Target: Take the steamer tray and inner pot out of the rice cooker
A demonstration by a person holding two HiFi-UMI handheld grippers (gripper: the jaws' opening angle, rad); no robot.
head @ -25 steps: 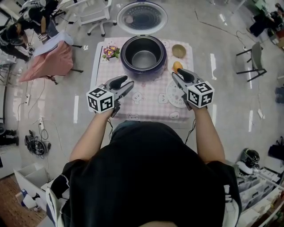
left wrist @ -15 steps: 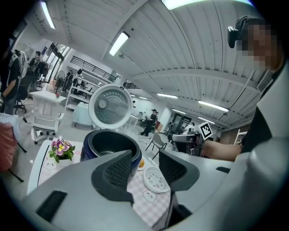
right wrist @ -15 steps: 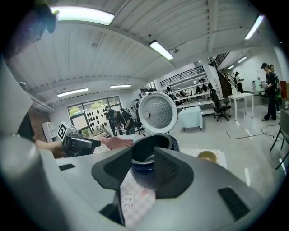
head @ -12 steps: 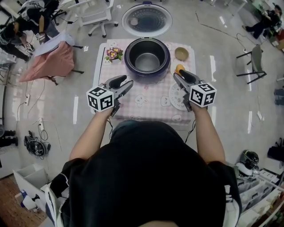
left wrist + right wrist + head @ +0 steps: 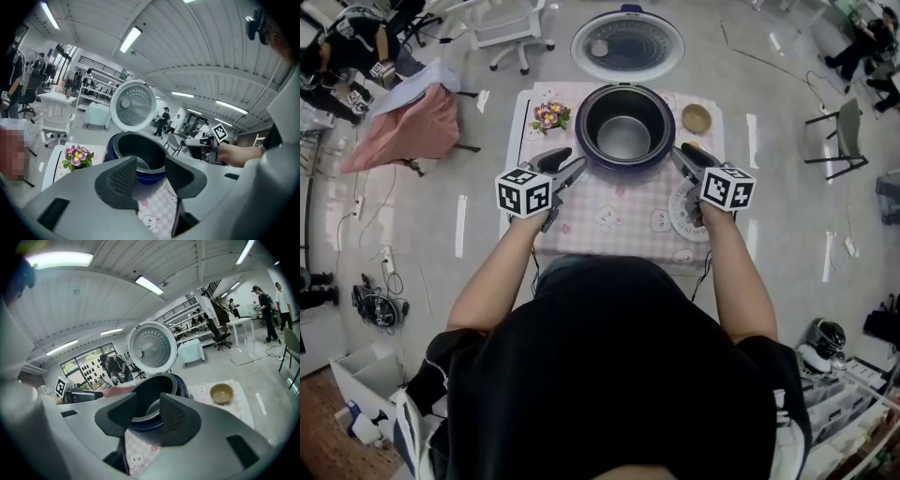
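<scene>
The rice cooker [image 5: 625,167] sits at the far middle of the pink checked tabletop [image 5: 609,239], its lid [image 5: 628,45] thrown back at 12 o'clock so the mouth is clear from above. The inner pot [image 5: 623,139] is still seated inside. A white perforated disc [image 5: 675,221] lies on the cloth at 4 o'clock from the cooker (probably the steamer tray, already out).

The left tool [image 5: 570,169] stands at the cooker's 8 o'clock and the right tool [image 5: 682,156] at its 4 o'clock. Each points at the rim, which looks like a set-up for lifting the pot from both sides. Both tools have their jaws parted by a moderate gap with nothing between the pads, and each gripper view frames the cooker's wall through that gap.

Compared with a second ago, both tools have moved away from the near edge of the tabletop and dipped slightly, so their tips are now just beside the cooker. The right tool's jaws stand a little wider.
</scene>
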